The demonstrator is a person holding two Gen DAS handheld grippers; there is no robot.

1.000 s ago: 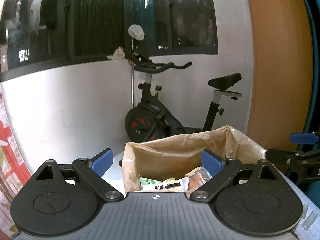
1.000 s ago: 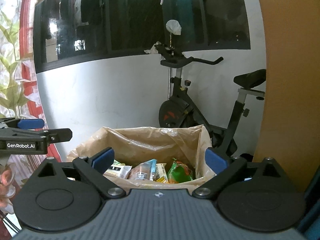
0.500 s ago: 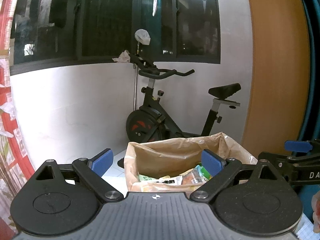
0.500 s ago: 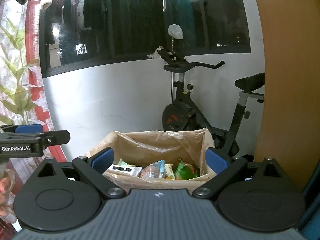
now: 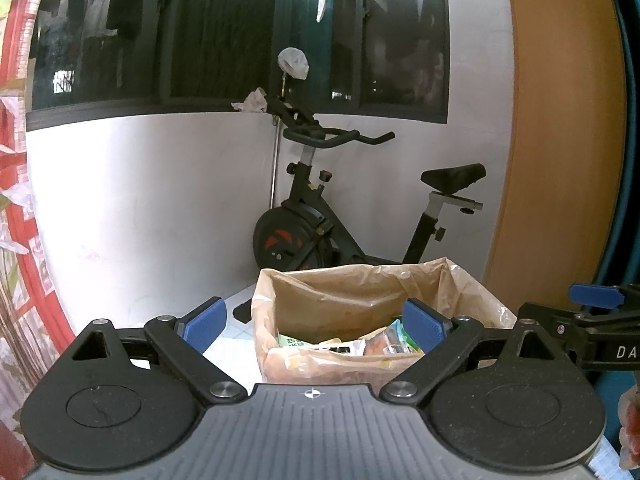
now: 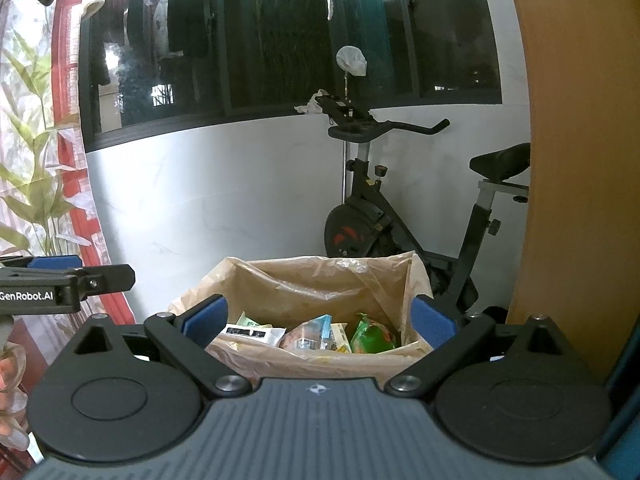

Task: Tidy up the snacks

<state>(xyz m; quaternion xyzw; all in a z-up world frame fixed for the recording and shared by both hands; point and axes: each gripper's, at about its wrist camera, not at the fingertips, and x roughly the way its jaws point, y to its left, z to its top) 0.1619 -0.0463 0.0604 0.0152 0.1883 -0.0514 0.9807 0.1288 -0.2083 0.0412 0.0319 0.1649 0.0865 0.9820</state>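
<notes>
A box lined with a tan plastic bag (image 5: 360, 300) (image 6: 320, 280) stands ahead of both grippers and holds several snack packets: a white one with a barcode (image 6: 250, 332), a brown and blue one (image 6: 310, 334) and a green one (image 6: 370, 334). My left gripper (image 5: 316, 322) is open, its blue pads apart and bare, a little left of the box. My right gripper (image 6: 320, 320) is open too, its pads framing the box front. Each gripper appears from the side in the other's view, the right one (image 5: 592, 312) and the left one (image 6: 68, 280).
A black exercise bike (image 5: 340, 216) (image 6: 400, 216) stands behind the box against a white wall under dark windows. A wooden panel (image 5: 560, 140) (image 6: 580, 160) rises on the right. Red framing and leafy plants (image 6: 36, 184) fill the left. A gloved hand (image 6: 12, 392) shows at the edge.
Both grippers have drawn back and tilted up a little, so the box sits lower and smaller in view. The jaws have stayed open.
</notes>
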